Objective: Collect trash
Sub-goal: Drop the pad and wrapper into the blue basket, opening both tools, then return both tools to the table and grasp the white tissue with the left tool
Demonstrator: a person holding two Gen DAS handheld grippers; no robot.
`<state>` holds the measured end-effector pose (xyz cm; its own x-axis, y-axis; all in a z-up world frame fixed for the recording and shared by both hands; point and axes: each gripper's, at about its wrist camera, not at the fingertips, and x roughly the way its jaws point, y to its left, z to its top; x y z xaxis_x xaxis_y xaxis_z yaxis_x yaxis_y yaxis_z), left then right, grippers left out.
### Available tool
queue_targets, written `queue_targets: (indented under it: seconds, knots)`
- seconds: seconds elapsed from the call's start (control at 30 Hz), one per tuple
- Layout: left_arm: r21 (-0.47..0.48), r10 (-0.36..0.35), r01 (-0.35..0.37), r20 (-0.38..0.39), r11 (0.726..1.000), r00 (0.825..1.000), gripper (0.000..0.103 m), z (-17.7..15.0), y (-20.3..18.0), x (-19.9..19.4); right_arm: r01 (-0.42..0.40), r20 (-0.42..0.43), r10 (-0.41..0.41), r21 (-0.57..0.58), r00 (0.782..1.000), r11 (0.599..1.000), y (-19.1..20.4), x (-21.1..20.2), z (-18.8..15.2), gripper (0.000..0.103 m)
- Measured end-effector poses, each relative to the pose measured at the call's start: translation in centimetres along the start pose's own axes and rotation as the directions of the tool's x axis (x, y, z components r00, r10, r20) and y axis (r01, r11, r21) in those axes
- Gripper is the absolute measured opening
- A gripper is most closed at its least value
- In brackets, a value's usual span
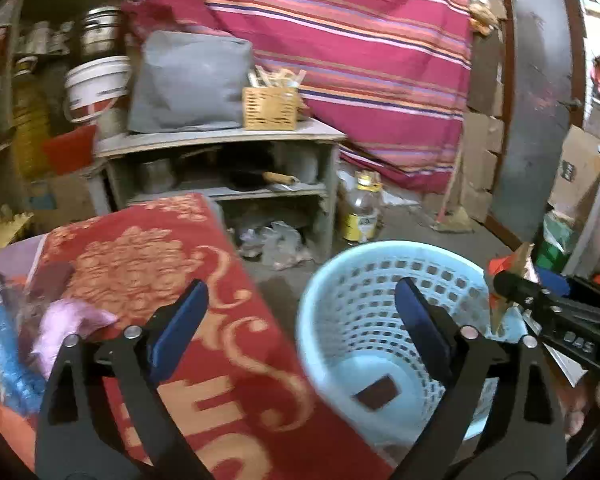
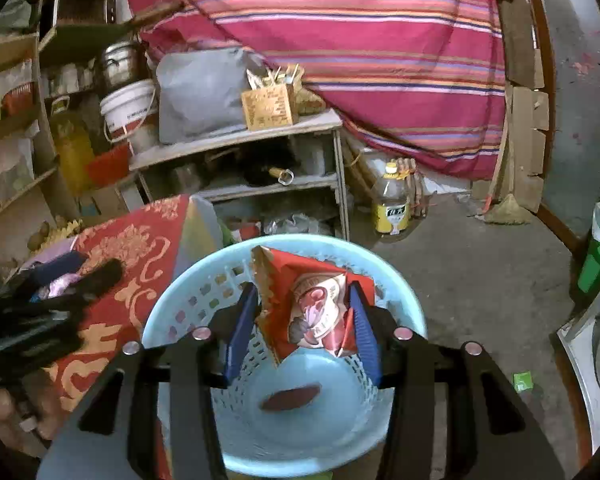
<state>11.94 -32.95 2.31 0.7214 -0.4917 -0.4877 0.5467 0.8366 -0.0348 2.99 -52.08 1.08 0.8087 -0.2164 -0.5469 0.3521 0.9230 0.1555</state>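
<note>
We were at the dropping-off step of collecting trash. Our right gripper (image 2: 304, 320) hung over the pale blue plastic basket (image 2: 172, 312) on the floor, its blue fingers (image 2: 242, 330) partly closed on a crumpled red snack wrapper (image 2: 312, 312), one finger on each side of it. The wrapper sat above the basket's mouth, within its rim.

Our left gripper (image 1: 302, 328) stood with its fingers (image 1: 178, 332) spread wide and nothing between them. It pointed at the gap between the basket (image 1: 320, 304) and a red mat with gold patterns (image 1: 148, 264) on the left. In the left view, the right gripper came in from the right edge with a sliver of the wrapper (image 1: 500, 268) showing near the basket's rim.

One dark brown flat scrap (image 2: 290, 397) already lay on the basket's floor. We judged it to be trash dropped there.

The next move, as we judged it, called for the right fingers to open so the wrapper fell clear into the basket. Then the empty left gripper would need to go for more litter.

Counting what we could see:
- two grippers
- one basket
- one wrapper held
- one scrap in the basket
- one small green scrap (image 2: 523, 381) on the concrete floor to the right
- one pink crumpled piece (image 1: 72, 320) at the mat's left edge, beside a blue item (image 1: 0, 344) that was too blurred to name

Beyond the basket stood one shelf unit (image 2: 260, 140) and one yellow-labelled bottle (image 2: 392, 204).
</note>
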Motion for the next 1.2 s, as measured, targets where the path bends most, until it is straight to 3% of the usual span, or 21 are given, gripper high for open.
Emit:
queue_targets:
  seconds: [0.07, 0.1, 0.27, 0.43, 0.67, 0.83, 1.2]
  knots:
    - [-0.017, 0.023, -0.023, 0.007, 1.000, 1.000, 0.095, -0.1, 1.2, -0.7, 0.017, 0.002, -0.017, 0.003, 1.000, 1.000, 0.6, 0.4, 0.0, 0.072]
    - [-0.029, 0.037, -0.037, 0.010, 0.999, 0.999, 0.096, -0.1, 2.1, -1.2, 0.029, 0.004, -0.029, 0.007, 1.000, 1.000, 0.8, 0.5, -0.1, 0.074]
    - [-0.073, 0.094, -0.092, 0.023, 0.993, 0.995, 0.097, 0.0, 4.7, -3.0, 0.021, 0.018, -0.021, 0.027, 1.000, 0.999, 1.7, -0.8, -0.1, 0.076]
    - [-0.113, 0.186, -0.181, 0.037, 0.977, 0.982, 0.097, -0.5, 7.5, -5.7, -0.026, 0.066, 0.025, 0.006, 0.997, 1.000, 3.9, -3.5, -0.1, 0.085]
    - [-0.117, 0.264, -0.255, 0.073, 0.960, 0.962, 0.098, -1.4, 11.1, -10.8, -0.125, 0.093, 0.137, -0.118, 0.986, 0.985, 10.7, -6.5, -1.5, 0.089]
    - [-0.133, 0.339, -0.327, 0.083, 0.936, 0.937, 0.098, -2.9, 15.0, -14.4, -0.165, 0.094, 0.185, -0.189, 0.978, 0.968, 15.3, -7.3, -2.8, 0.092]
    - [-0.154, 0.440, -0.435, -0.001, 0.887, 0.898, 0.098, -7.3, 23.8, -17.6, -0.199, 0.067, 0.218, -0.219, 0.974, 0.955, 22.7, -6.5, -4.2, 0.094]
